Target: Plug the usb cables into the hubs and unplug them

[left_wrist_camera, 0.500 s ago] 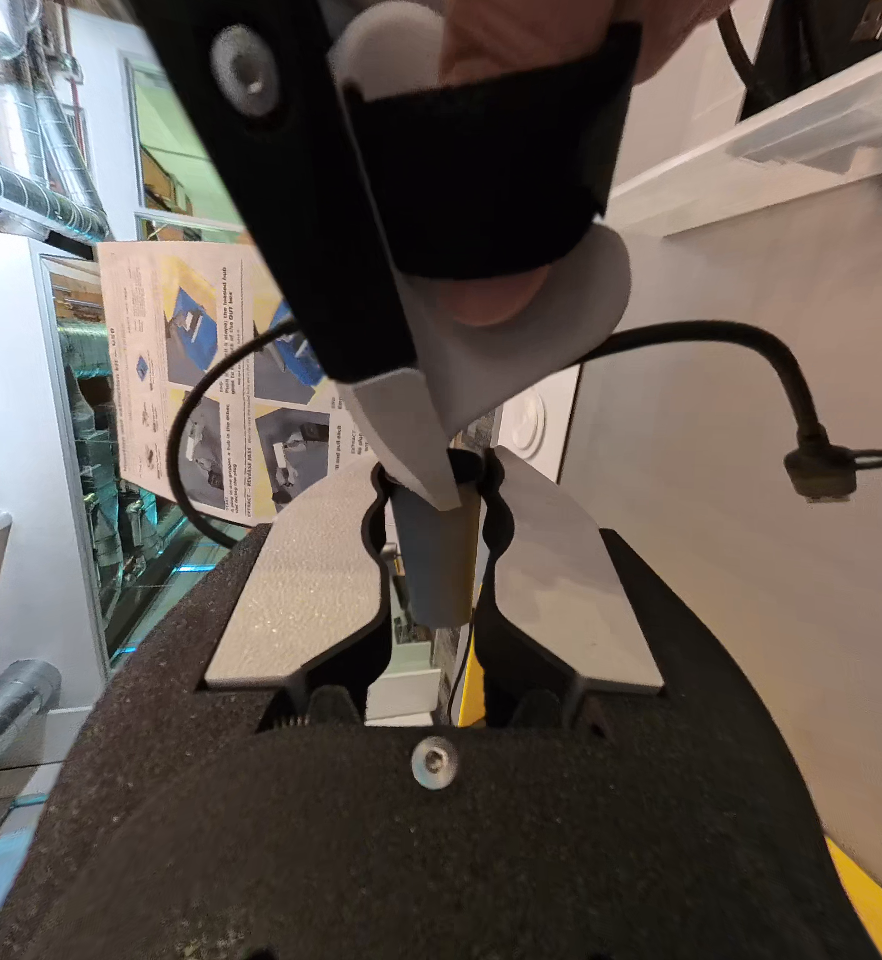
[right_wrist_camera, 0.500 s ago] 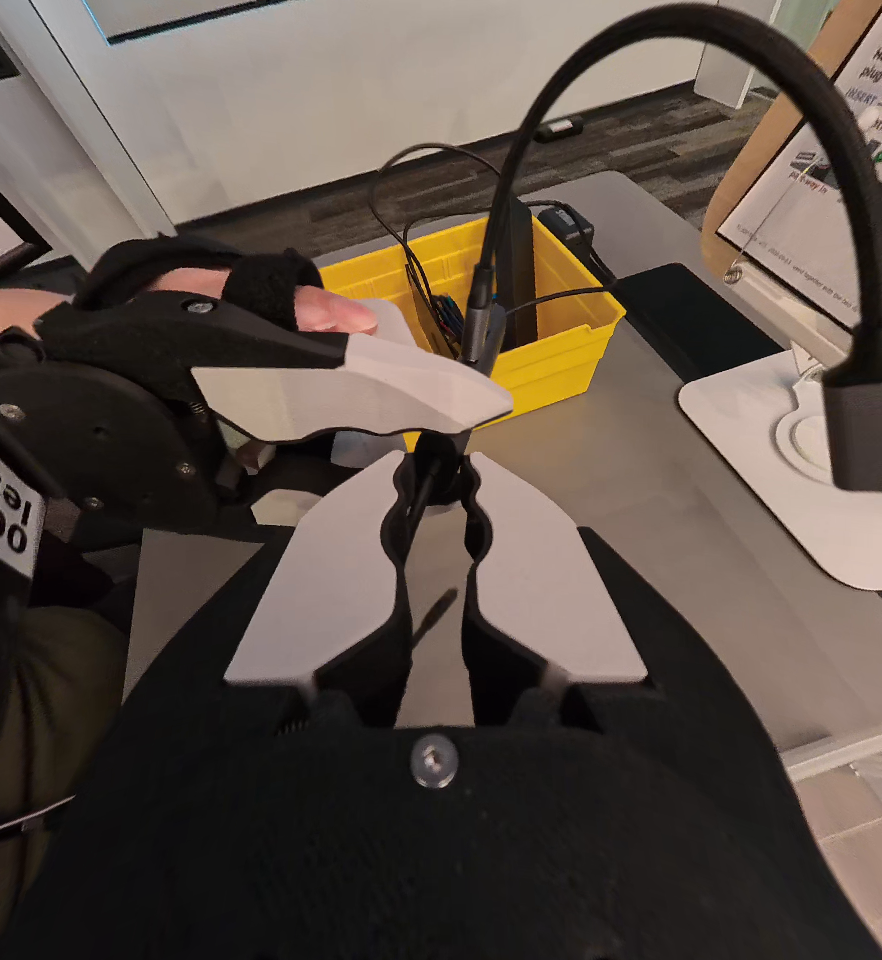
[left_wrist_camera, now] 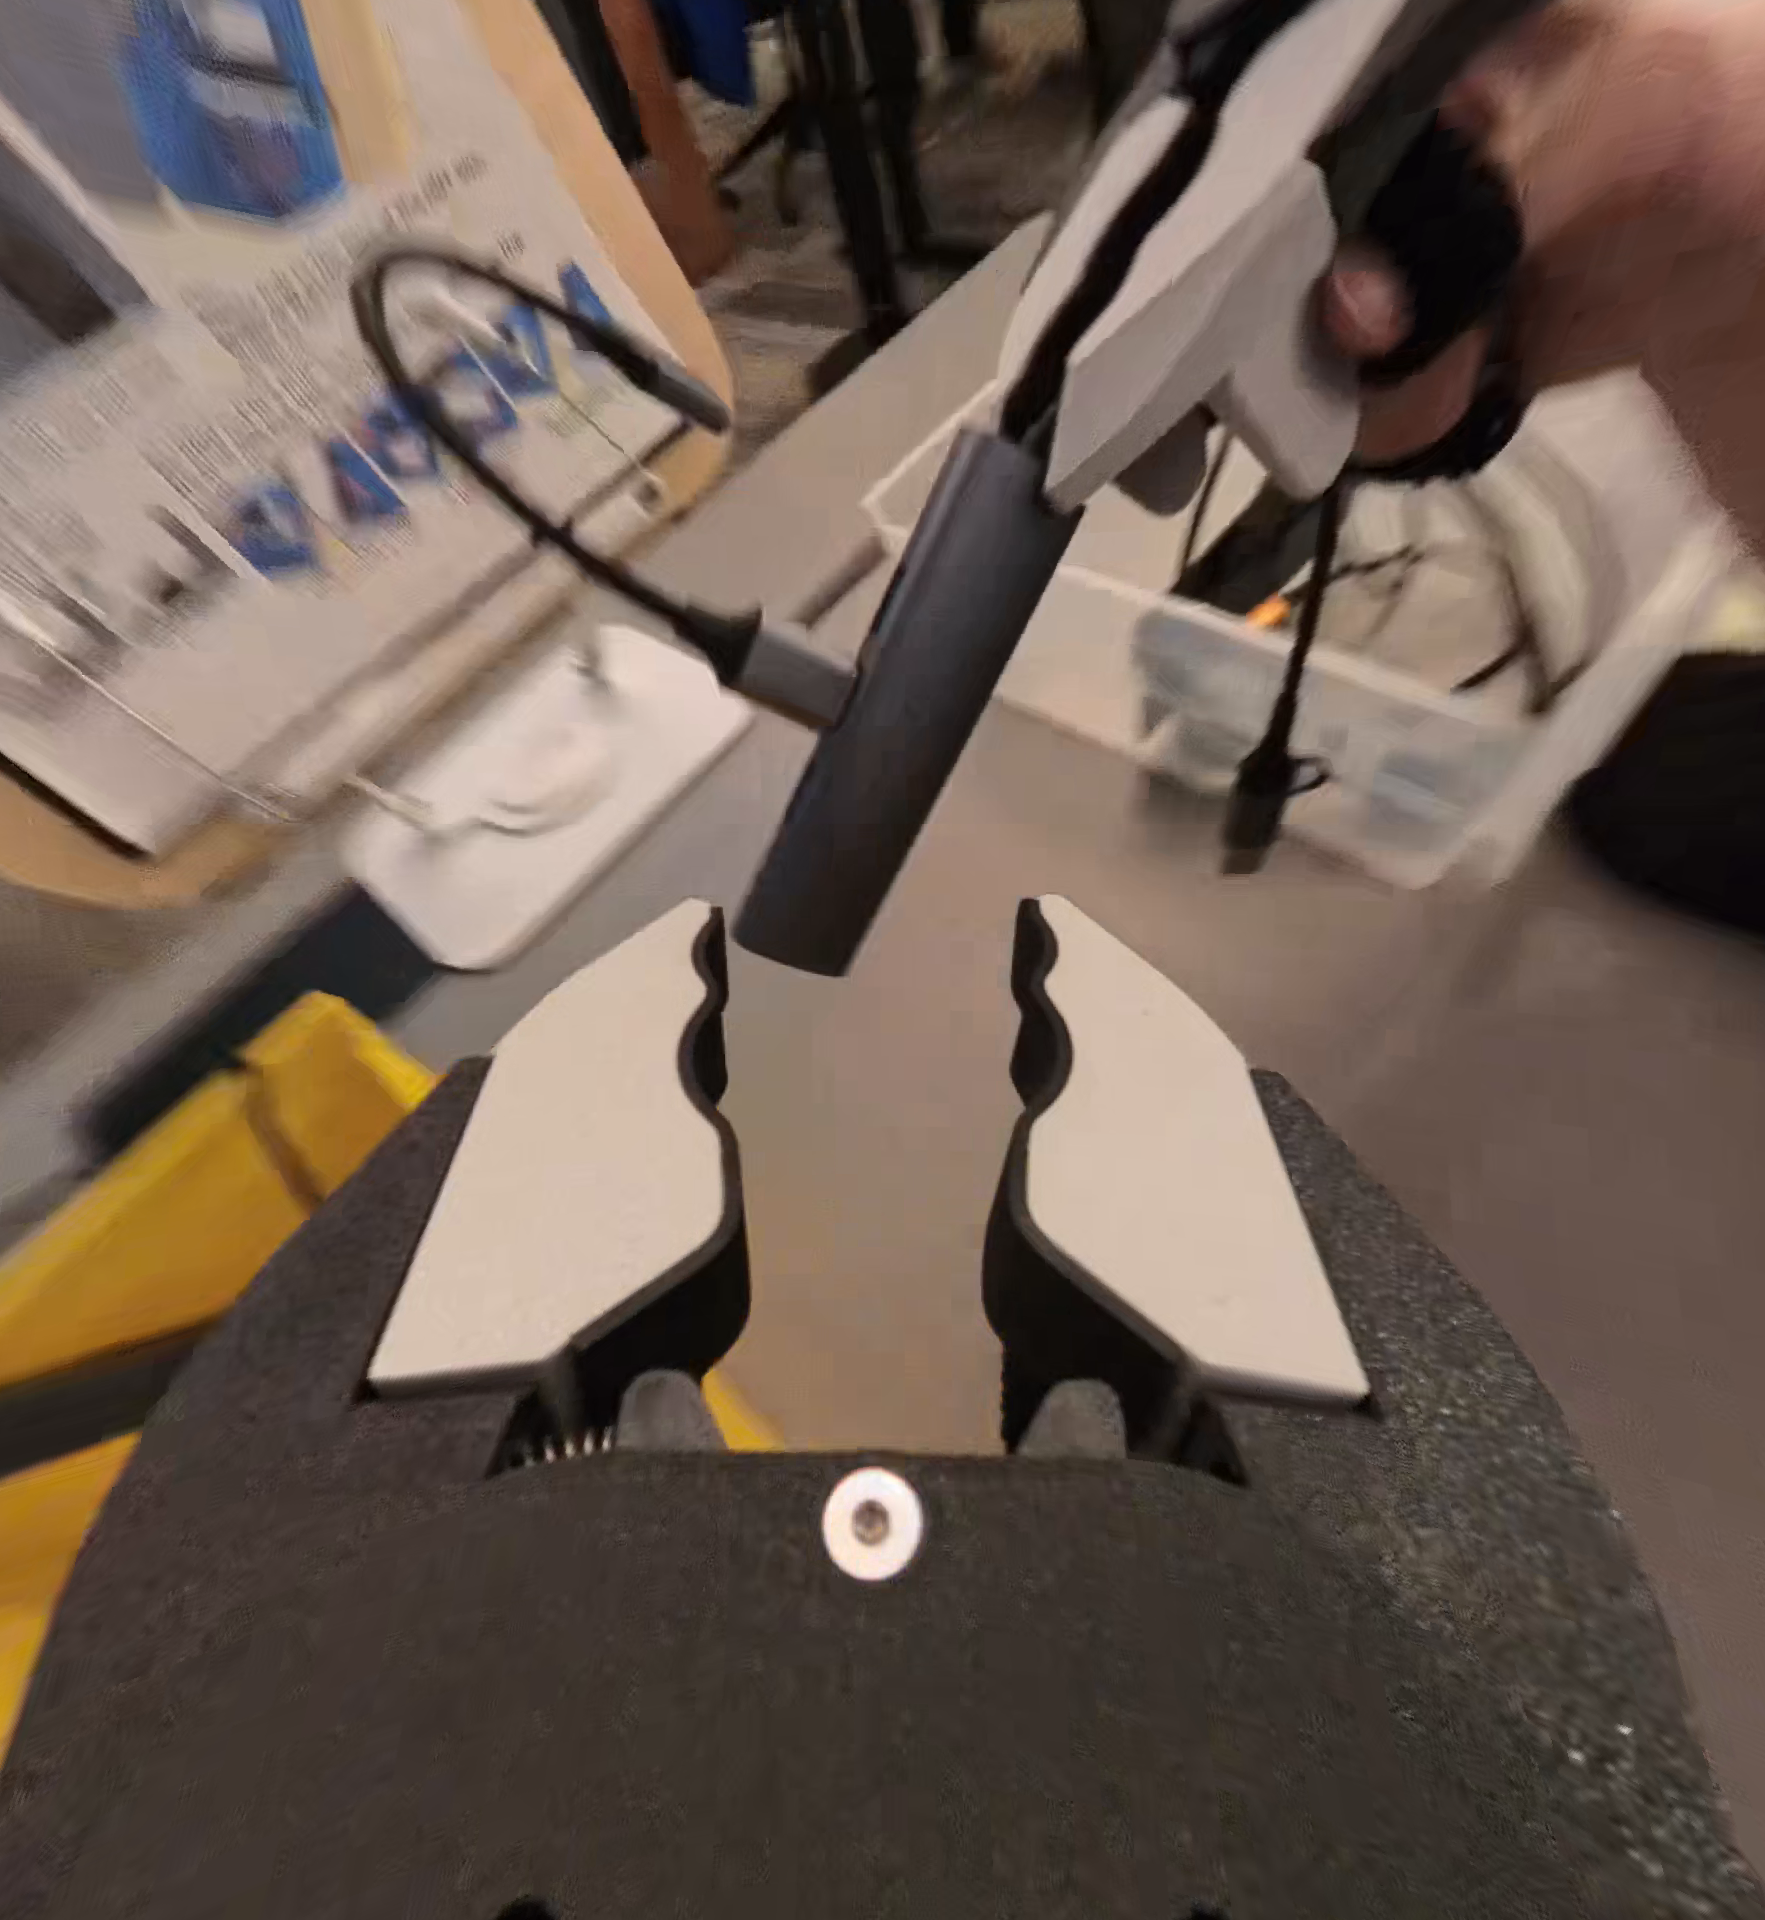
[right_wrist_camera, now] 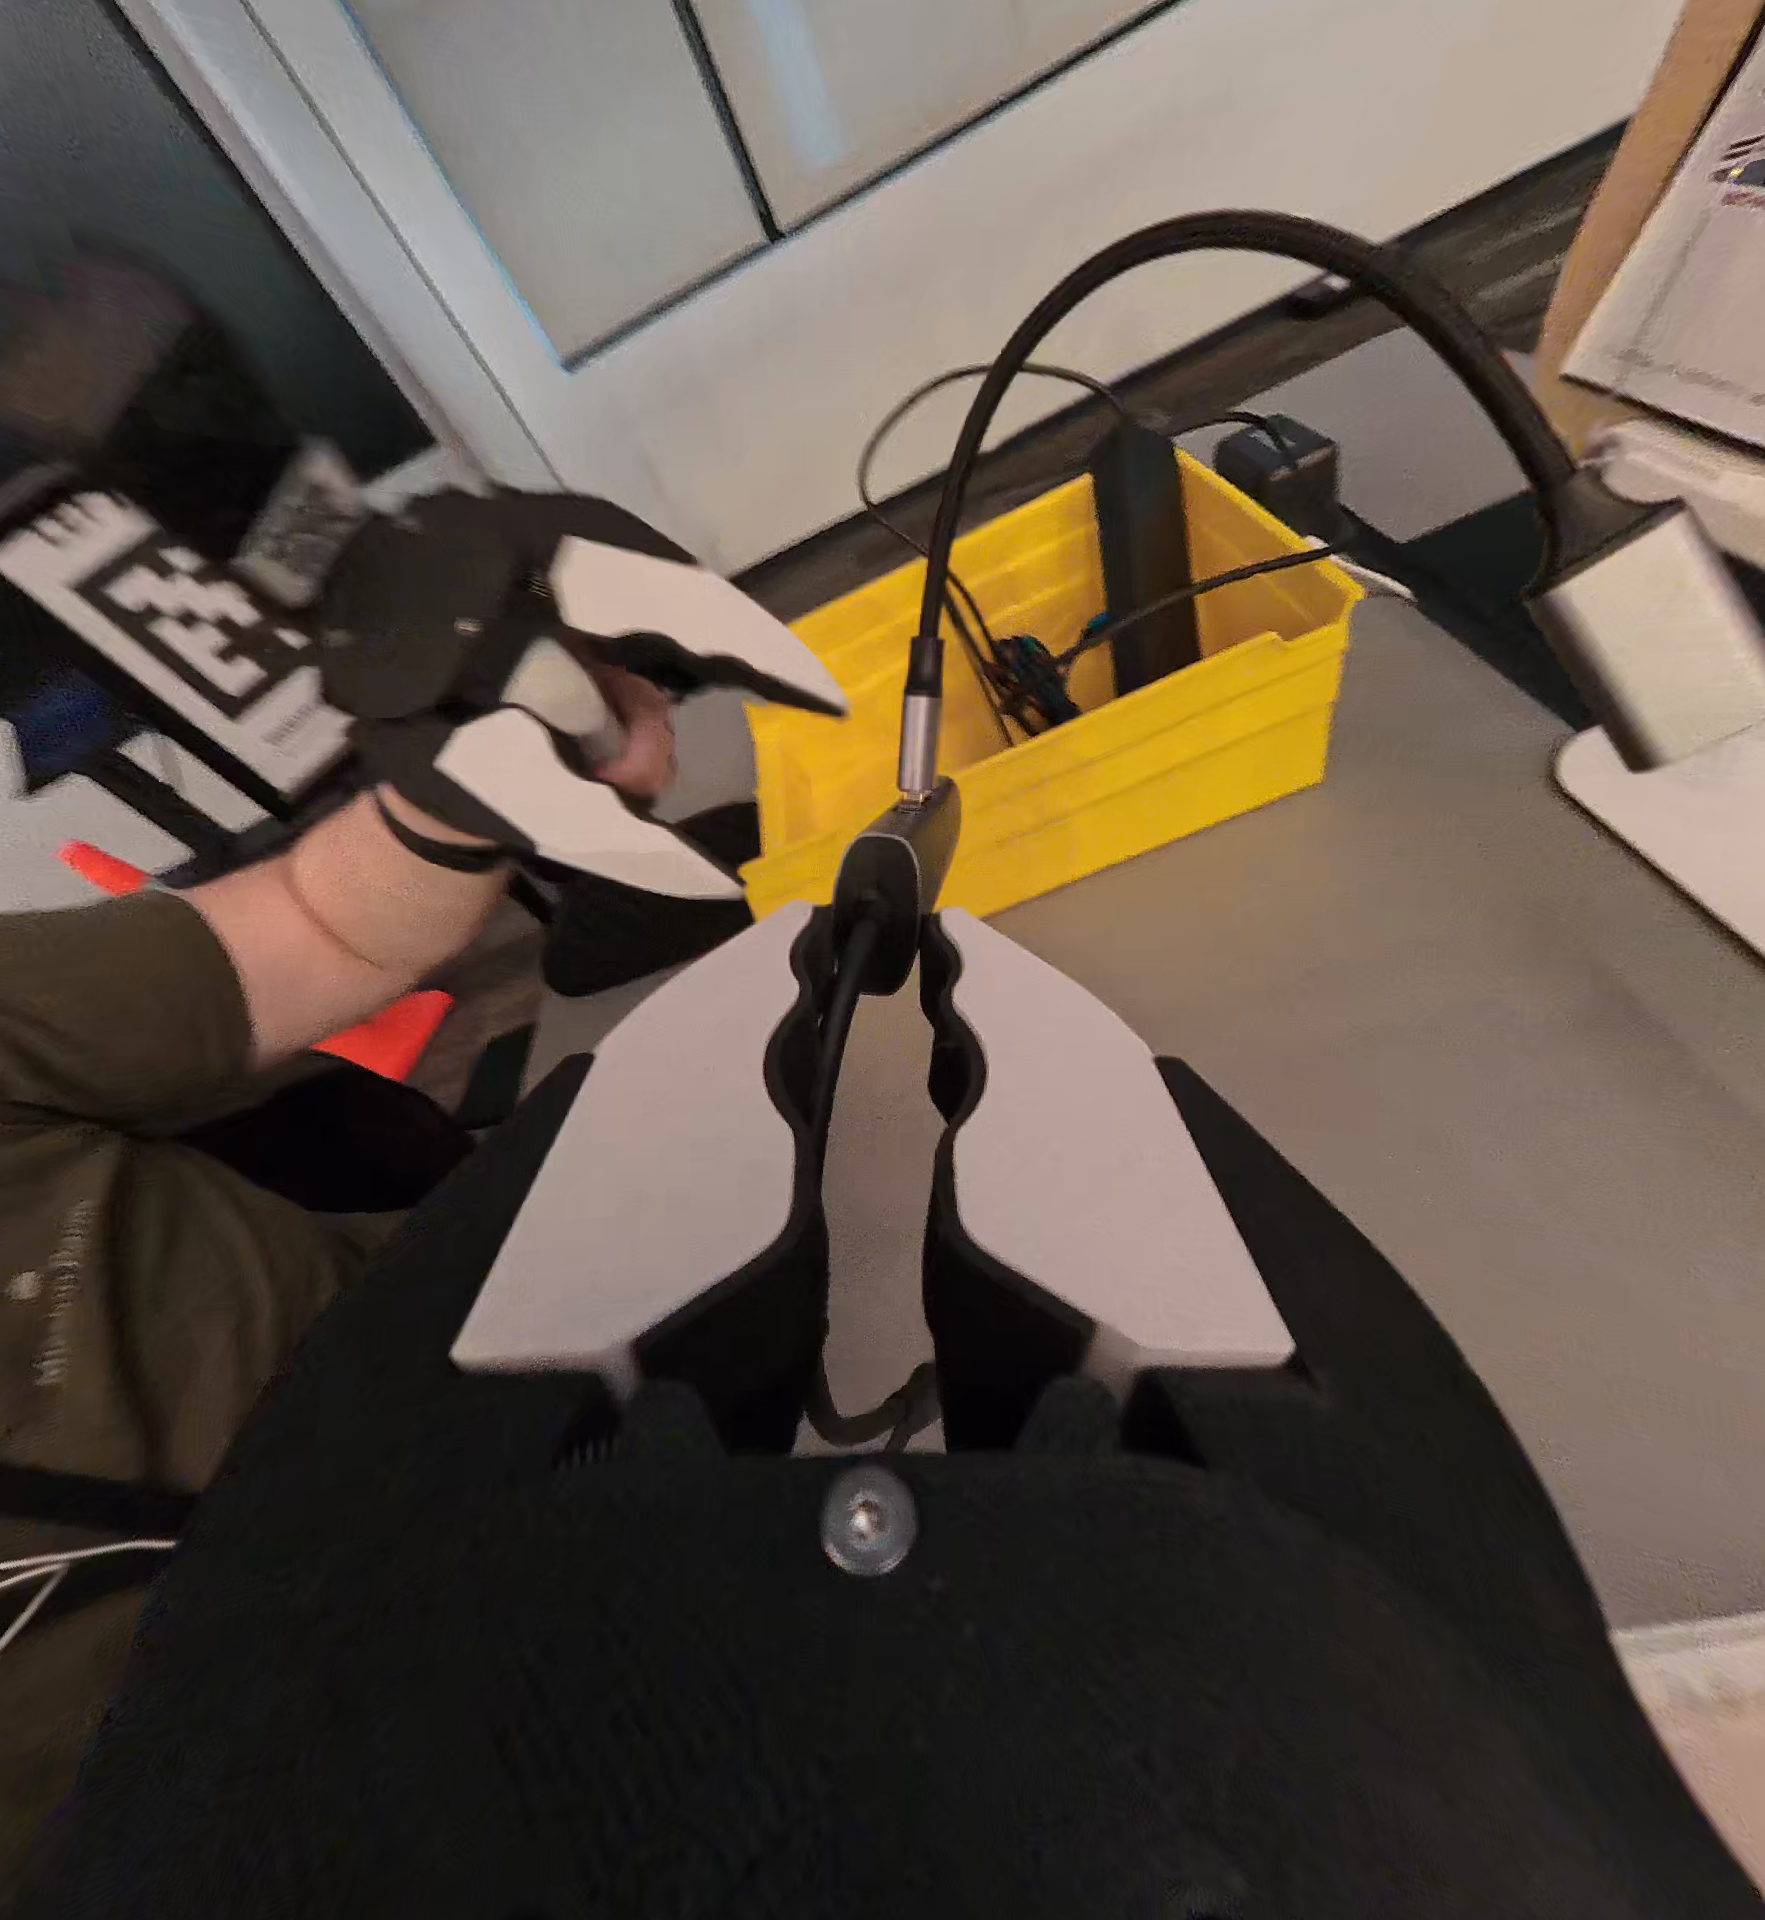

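A dark grey hub hangs tilted in the air. My right gripper is shut on its upper end, and in the right wrist view it pinches the hub's end. A black cable's grey plug sits in the hub's side; it also shows in the right wrist view. The cable loops up to a free grey connector. My left gripper is open and empty just below the hub's lower end. It shows off to the left in the right wrist view.
A yellow bin holds another dark hub and cables. A clear plastic bin of cables stands beyond the hub. A white pad and a printed board sit on the grey table. An orange cone is low left. One gripper's finger ends stand about 8 cm off the other's.
My left gripper has let go of the hub, opened and pulled back from it. My right gripper still holds the hub, with the cable plugged in.
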Tool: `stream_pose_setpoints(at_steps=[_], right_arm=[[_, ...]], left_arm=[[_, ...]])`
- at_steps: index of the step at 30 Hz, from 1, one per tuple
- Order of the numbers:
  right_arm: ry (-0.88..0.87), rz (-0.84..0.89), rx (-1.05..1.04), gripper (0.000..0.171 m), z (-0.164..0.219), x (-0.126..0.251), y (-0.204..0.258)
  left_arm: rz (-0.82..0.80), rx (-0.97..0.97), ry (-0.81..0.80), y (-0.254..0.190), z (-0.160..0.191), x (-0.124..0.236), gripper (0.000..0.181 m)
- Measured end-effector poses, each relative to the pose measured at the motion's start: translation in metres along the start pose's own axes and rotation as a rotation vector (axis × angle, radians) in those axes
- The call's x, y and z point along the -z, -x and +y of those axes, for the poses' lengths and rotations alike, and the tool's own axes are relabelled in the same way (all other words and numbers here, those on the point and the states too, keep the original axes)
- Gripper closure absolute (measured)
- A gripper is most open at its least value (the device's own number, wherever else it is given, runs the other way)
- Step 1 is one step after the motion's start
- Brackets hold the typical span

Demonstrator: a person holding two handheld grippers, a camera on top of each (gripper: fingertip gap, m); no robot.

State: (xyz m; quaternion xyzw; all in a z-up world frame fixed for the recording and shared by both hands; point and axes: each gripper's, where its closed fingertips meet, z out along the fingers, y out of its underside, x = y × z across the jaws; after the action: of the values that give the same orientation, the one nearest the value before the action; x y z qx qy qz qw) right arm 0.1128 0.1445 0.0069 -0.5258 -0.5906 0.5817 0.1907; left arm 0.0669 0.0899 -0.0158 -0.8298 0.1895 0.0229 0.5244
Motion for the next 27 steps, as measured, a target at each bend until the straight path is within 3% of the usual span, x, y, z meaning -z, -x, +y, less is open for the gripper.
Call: stream_pose_setpoints(at_steps=[3,8,11,14,17,19,21,24,25,27], right_arm=[[-0.046,-0.095,-0.018,0.154,-0.006,0.005,0.01],[-0.111,-0.173,-0.001,0.154,-0.015,0.017,0.016],[-0.176,-0.28,-0.011,0.154,-0.023,0.028,0.027],[-0.19,-0.359,0.037,0.154,-0.024,0.029,0.041],[-0.177,-0.45,0.114,0.154,-0.02,0.024,0.059],[-0.173,-0.475,0.211,0.154,-0.014,0.02,0.067],[-0.197,-0.465,0.319,0.154,-0.011,0.021,0.07],[-0.125,-0.297,0.407,0.151,-0.003,0.016,0.055],[-0.107,-0.25,0.438,0.131,-0.002,0.015,0.054],[-0.107,-0.171,0.521,0.12,-0.004,0.013,0.054]], left_arm=[[0.155,0.208,-0.09,-0.007,0.002,0.0,0.13],[0.286,0.321,-0.321,-0.008,-0.021,0.016,0.129],[0.229,0.353,-0.363,0.003,-0.02,0.015,0.115],[0.365,0.411,-0.432,-0.012,-0.031,0.016,0.111],[0.51,0.41,-0.489,-0.032,-0.044,0.02,0.127],[0.617,0.318,-0.535,-0.049,-0.05,0.03,0.165],[0.579,0.24,-0.53,-0.05,-0.049,0.032,0.165],[0.433,0.117,-0.48,-0.045,-0.042,0.027,0.165],[0.388,0.077,-0.47,-0.044,-0.04,0.027,0.165],[0.343,0.018,-0.452,-0.045,-0.04,0.027,0.164]])
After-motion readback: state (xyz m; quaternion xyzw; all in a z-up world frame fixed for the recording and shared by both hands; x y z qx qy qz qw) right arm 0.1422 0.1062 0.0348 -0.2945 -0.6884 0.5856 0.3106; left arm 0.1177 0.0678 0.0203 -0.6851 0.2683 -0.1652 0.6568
